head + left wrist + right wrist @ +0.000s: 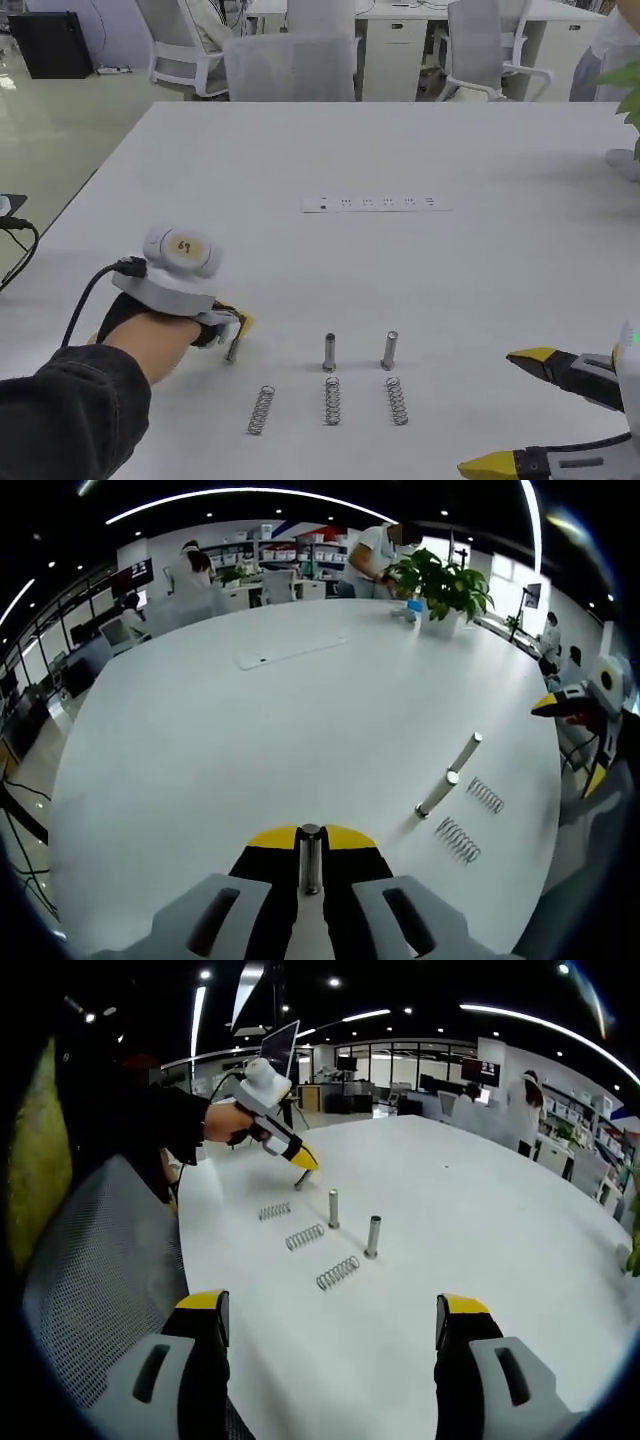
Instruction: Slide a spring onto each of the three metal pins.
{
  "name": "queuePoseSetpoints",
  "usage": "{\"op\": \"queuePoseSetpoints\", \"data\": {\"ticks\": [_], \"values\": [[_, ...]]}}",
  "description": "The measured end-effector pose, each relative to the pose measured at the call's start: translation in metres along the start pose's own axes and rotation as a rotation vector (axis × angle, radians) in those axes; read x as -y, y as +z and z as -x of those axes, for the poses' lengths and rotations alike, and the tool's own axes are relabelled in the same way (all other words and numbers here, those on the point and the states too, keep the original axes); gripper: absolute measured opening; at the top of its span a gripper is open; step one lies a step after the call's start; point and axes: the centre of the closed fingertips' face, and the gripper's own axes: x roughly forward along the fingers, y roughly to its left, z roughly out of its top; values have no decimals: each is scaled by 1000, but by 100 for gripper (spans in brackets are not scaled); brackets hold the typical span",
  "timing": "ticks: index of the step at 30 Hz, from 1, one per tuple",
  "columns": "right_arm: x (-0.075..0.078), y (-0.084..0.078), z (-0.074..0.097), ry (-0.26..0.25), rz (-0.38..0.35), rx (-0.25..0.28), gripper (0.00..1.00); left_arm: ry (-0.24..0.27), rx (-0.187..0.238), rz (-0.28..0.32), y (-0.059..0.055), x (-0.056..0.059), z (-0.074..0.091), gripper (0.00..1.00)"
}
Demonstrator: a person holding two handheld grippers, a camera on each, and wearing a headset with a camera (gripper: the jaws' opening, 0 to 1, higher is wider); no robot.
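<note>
Left hand-held gripper (238, 325), label (184, 246) "69", grips a pin (310, 860).

The right hand-held gripper (332, 1308) holds its jaws wide apart above the white tabletop (480, 1220). Ahead, two pins (333, 1208) stand upright beside three springs (305, 1237) lying flat; the left hand-held gripper (304, 1162) clasps a third pin (299, 1182)
</note>
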Motion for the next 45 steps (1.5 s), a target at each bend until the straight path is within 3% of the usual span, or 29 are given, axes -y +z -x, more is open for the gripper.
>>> {"op": "queuePoseSetpoints", "data": {"ticks": [18, 45], "values": [[-4, 5, 0, 5, 21, -1, 84, -25, 29, 33, -5, 14, 15, 0], [-8, 11, -4, 21, 51, -6, 83, -44, 29, 24, -12, 19, 15, 0]]}}
